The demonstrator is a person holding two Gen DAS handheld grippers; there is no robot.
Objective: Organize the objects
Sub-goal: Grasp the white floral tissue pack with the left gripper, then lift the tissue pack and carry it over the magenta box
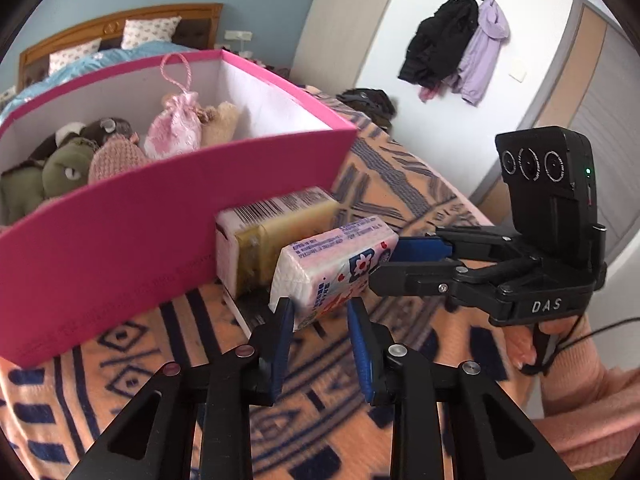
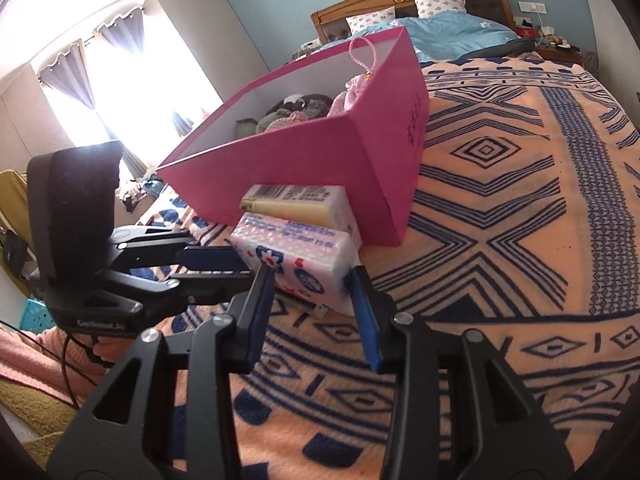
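Tissue pack [image 1: 332, 268]: on bed blanket [image 2: 520, 208], beside pink box [image 1: 120, 236]
Left fingers [image 1: 280, 344]: pinching its near corner
Right fingers [image 2: 364, 316]: pinching its other end

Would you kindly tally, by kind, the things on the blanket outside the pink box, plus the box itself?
Tissue packs: 1, pink-and-white
Soap bars: 1, yellow, wrapped
Pink boxes: 1
Total: 3
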